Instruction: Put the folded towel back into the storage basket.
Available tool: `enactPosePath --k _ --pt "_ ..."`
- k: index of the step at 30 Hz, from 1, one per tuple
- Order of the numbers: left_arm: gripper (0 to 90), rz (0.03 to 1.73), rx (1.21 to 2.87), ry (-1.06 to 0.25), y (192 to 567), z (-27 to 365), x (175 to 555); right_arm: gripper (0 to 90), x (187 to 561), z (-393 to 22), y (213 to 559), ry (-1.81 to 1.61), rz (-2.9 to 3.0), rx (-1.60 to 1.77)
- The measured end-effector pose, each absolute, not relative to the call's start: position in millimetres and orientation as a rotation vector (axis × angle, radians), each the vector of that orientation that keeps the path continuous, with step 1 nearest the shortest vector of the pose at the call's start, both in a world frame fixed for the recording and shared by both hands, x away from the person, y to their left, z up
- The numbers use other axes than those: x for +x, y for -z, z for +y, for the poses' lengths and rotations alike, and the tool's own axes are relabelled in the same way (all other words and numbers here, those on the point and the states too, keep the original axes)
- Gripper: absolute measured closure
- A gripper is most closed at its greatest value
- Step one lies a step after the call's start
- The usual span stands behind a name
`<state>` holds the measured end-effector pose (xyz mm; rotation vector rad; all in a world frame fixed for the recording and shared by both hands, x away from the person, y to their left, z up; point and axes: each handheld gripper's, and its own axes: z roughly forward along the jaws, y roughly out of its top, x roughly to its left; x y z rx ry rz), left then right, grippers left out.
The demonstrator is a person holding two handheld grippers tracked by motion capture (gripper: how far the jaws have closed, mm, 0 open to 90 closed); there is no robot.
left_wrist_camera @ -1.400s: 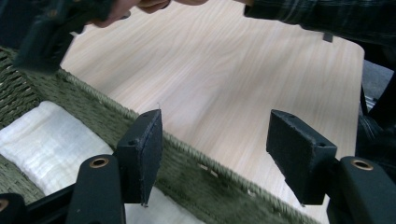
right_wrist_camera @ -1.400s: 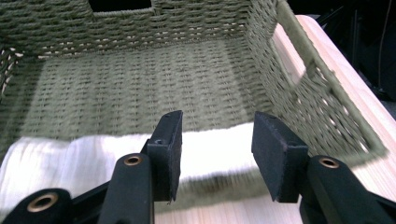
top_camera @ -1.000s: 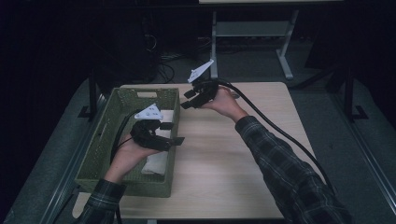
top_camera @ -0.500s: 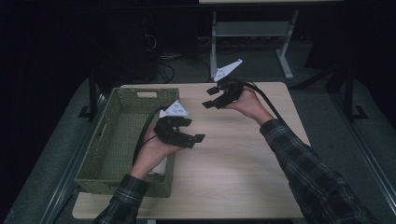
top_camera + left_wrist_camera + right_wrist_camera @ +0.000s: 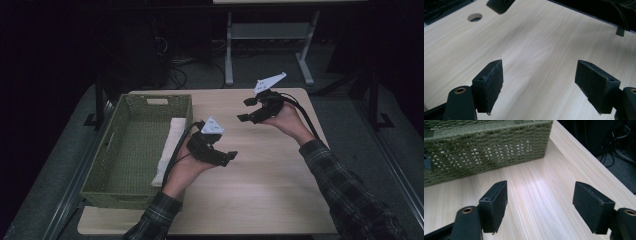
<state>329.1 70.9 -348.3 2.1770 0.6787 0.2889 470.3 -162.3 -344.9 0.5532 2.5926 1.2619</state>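
hovering claws (image 5: 231,156) agape nr basket (image 5: 131,150)

In the high view the white cloth (image 5: 169,150) lies along the inner right wall of the basket (image 5: 105,170), its near end hidden behind the person's left hand (image 5: 182,170) — what kind of cloth it is cannot be told. In the right claw view the basket runs off the top and left edges, so its inside is hidden. In the left claw view a dark block (image 5: 499,5) is cut off by the top edge — too little shows to name it.
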Motion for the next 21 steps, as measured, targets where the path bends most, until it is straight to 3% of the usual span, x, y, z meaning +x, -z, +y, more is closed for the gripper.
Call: enactPosePath --k 21 --pt "16.6 0.686 2.222 -0.277 398 46 313 21.1 430 -231 395 -1.232 2.546 0.749"
